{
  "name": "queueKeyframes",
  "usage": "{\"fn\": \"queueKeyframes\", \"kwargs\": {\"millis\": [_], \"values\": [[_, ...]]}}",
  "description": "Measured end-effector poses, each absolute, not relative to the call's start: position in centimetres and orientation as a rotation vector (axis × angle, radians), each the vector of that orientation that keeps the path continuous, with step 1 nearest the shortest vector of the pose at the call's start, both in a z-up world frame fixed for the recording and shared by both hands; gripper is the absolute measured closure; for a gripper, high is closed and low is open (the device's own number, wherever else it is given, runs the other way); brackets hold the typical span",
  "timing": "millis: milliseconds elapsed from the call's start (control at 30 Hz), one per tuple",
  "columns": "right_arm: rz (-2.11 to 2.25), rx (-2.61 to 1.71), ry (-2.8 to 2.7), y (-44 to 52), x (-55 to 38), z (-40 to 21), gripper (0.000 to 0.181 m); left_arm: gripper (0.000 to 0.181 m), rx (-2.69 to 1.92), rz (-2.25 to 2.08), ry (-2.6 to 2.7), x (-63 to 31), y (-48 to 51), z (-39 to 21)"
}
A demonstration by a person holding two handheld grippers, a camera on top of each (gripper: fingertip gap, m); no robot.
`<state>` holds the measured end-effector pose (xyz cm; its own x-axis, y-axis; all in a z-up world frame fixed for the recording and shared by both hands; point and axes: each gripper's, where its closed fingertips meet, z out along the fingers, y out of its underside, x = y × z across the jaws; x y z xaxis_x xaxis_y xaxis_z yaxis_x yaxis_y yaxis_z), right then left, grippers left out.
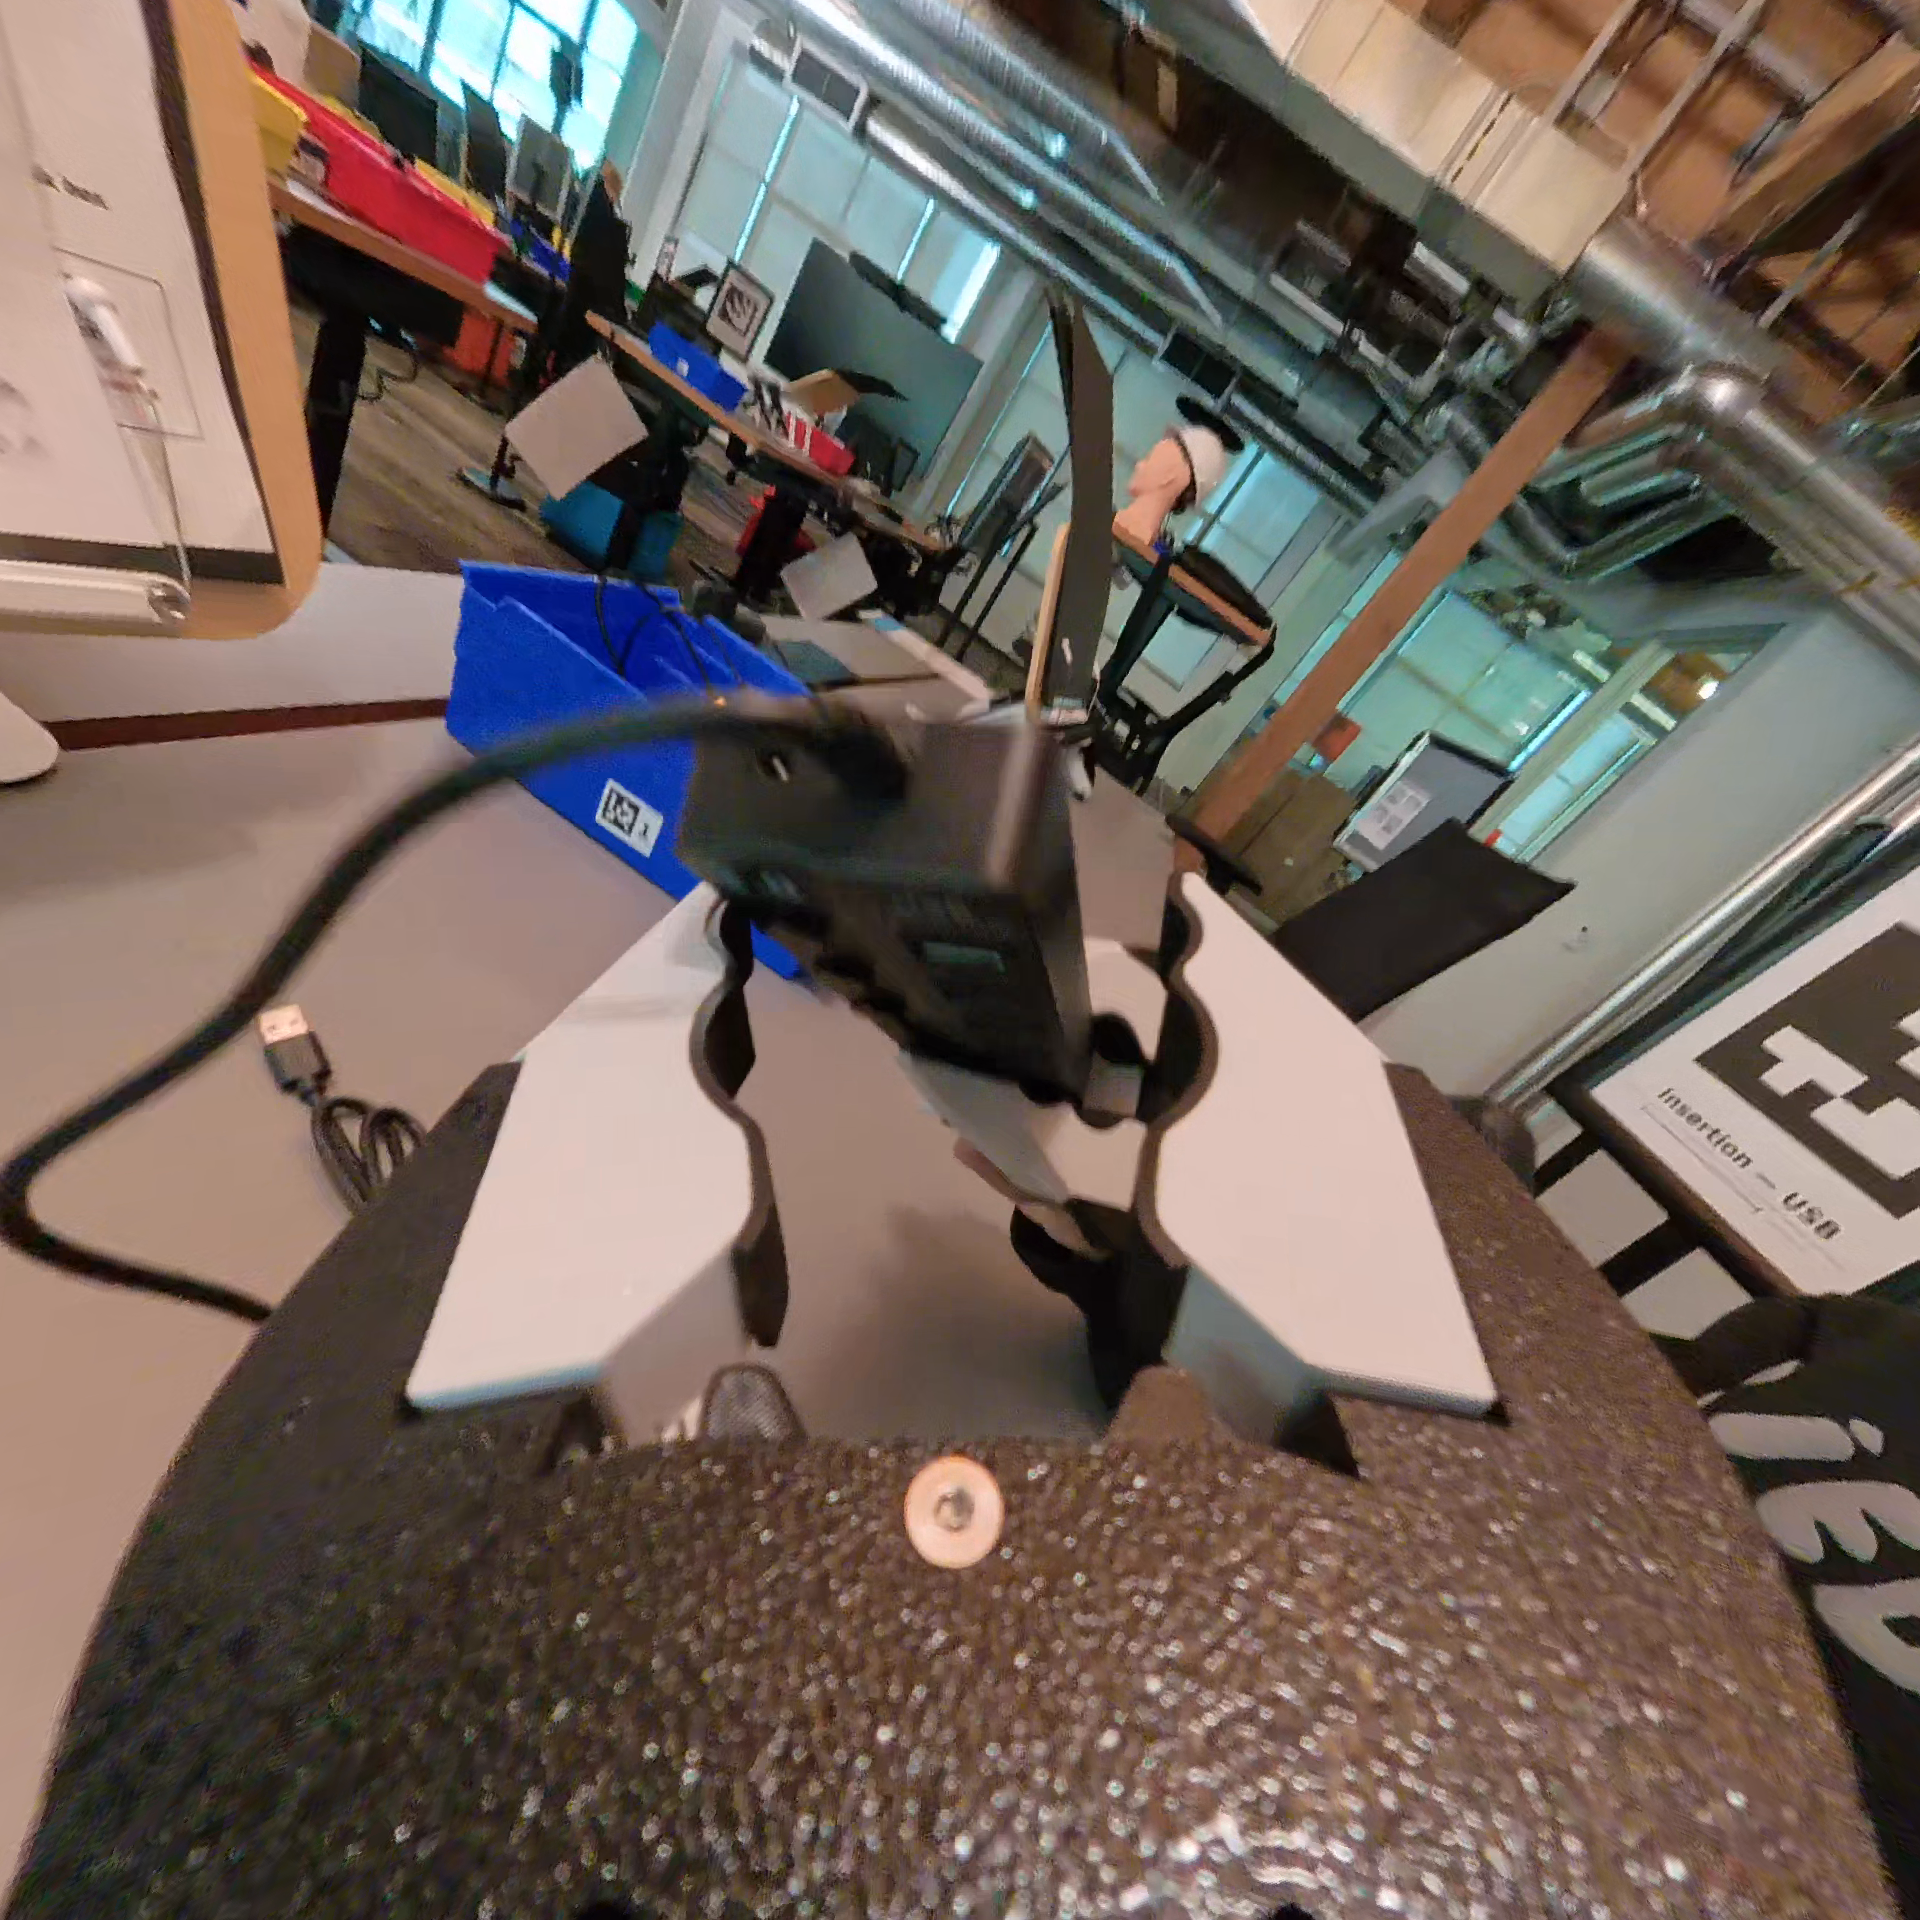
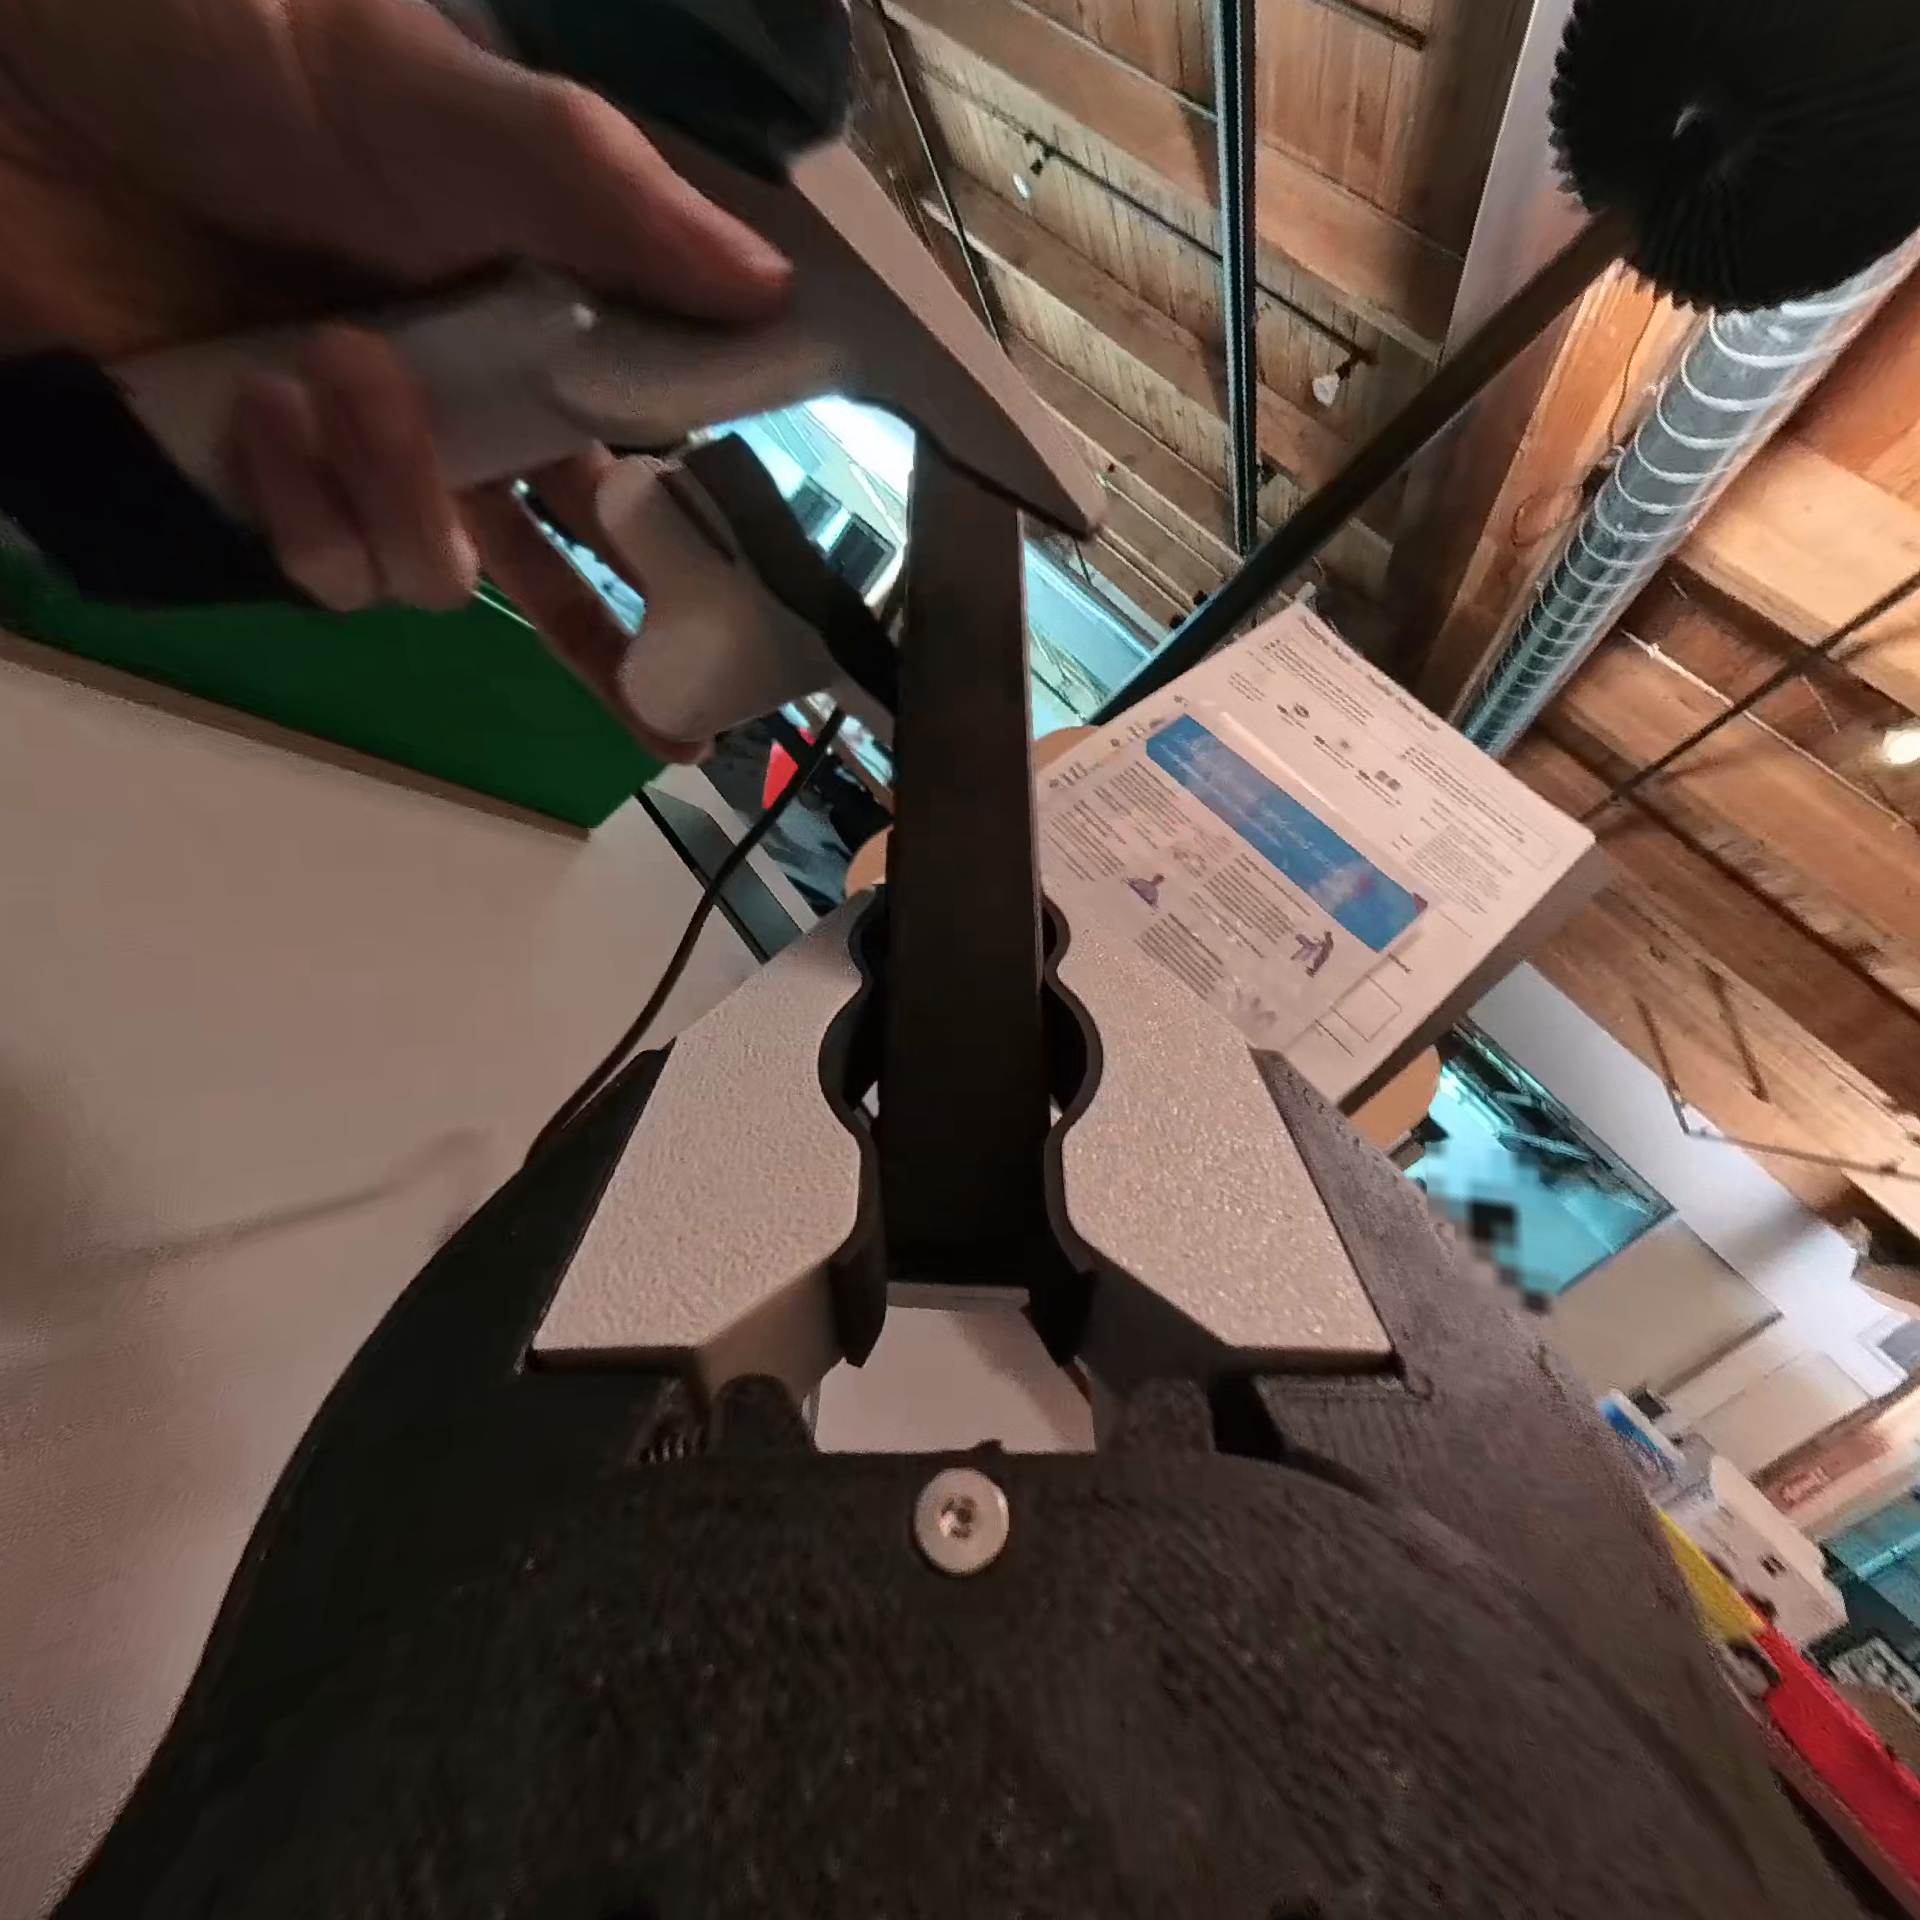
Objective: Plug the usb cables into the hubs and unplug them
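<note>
Left gripper (image 1: 961,1039) has its jaws fairly wide, with a black hub (image 1: 894,883) sitting tilted between the fingertips, touching mostly the right finger; can't really tell if it's pinched or just resting there. A black cable (image 1: 312,935) runs out of the hub's top end at about 10 o'clock, loops down over the grey table (image 1: 156,914) and off the left edge. A second cable lies loose on the table at 9 o'clock, its USB plug (image 1: 286,1039) unplugged and well apart from the hub. A blue bin (image 1: 551,675) sits behind the hub at 11 o'clock. Right gripper (image 2: 961,997) is clamped on a long black bar (image 2: 961,831) that runs straight up to 12 o'clock, where a hand (image 2: 343,343) holding the other gripper meets its top end.
</note>
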<state>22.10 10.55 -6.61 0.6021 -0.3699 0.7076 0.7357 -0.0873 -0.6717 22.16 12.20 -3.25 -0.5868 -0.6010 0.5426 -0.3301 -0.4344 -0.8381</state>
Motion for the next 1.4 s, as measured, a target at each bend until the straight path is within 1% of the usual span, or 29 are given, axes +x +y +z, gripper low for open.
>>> {"fn": "queueKeyframes", "kwargs": {"millis": [33,67,100,233,333,367,400,500,600,667,900,967,1000,1167,1233,1400], "values": [[-0.946,-1.361,-0.373,10.7,21.7,-6.8,0.158,0.111,-1.315,-2.175,1.537,22.1,12.5,-2.9],[-0.950,-1.345,-0.376,10.8,21.5,-6.7,0.158,0.122,-1.309,-2.212,1.547,22.0,12.6,-2.9],[-0.935,-1.334,-0.373,10.7,21.4,-6.7,0.158,0.127,-1.296,-2.235,1.567,21.8,12.6,-3.0],[-0.907,-1.357,-0.414,11.3,21.3,-7.9,0.157,0.128,-1.218,-2.155,1.632,21.6,13.0,-4.0],[-0.792,-1.384,-0.433,11.5,20.8,-8.8,0.148,0.128,-1.150,-2.080,1.694,21.3,12.8,-4.4],[-0.726,-1.395,-0.419,11.3,20.8,-8.8,0.137,0.128,-1.104,-2.057,1.728,21.1,12.5,-4.2],[-0.649,-1.398,-0.388,11.1,20.9,-8.6,0.121,0.128,-1.041,-2.031,1.767,20.8,12.2,-3.8],[-0.301,-1.443,-0.282,10.5,20.4,-8.1,0.089,0.128,-0.831,-1.789,1.938,20.4,11.8,-3.5],[0.047,-1.510,-0.215,10.3,19.2,-8.2,0.079,0.128,-0.650,-1.556,2.121,19.9,10.9,-4.2],[0.161,-1.523,-0.216,10.4,18.3,-8.5,0.080,0.128,-0.590,-1.490,2.207,19.7,10.0,-4.6],[0.115,-1.663,-0.227,12.3,17.9,-11.7,0.086,0.128,-0.518,-1.335,2.388,19.7,7.9,-7.2],[0.115,-1.658,-0.236,12.5,17.6,-11.9,0.094,0.128,-0.507,-1.309,2.422,19.7,7.5,-7.9],[0.135,-1.647,-0.244,12.5,17.3,-11.8,0.101,0.128,-0.499,-1.292,2.440,19.7,7.2,-8.3],[0.141,-1.676,-0.250,12.8,17.3,-12.6,0.106,0.128,-0.455,-1.250,2.500,19.3,6.4,-9.2],[0.145,-1.640,-0.243,12.8,17.3,-12.2,0.119,0.128,-0.451,-1.238,2.506,19.4,6.2,-9.4],[0.161,-1.626,-0.234,12.7,17.4,-11.9,0.119,0.127,-0.511,-1.248,2.494,19.5,6.1,-9.2]]}}
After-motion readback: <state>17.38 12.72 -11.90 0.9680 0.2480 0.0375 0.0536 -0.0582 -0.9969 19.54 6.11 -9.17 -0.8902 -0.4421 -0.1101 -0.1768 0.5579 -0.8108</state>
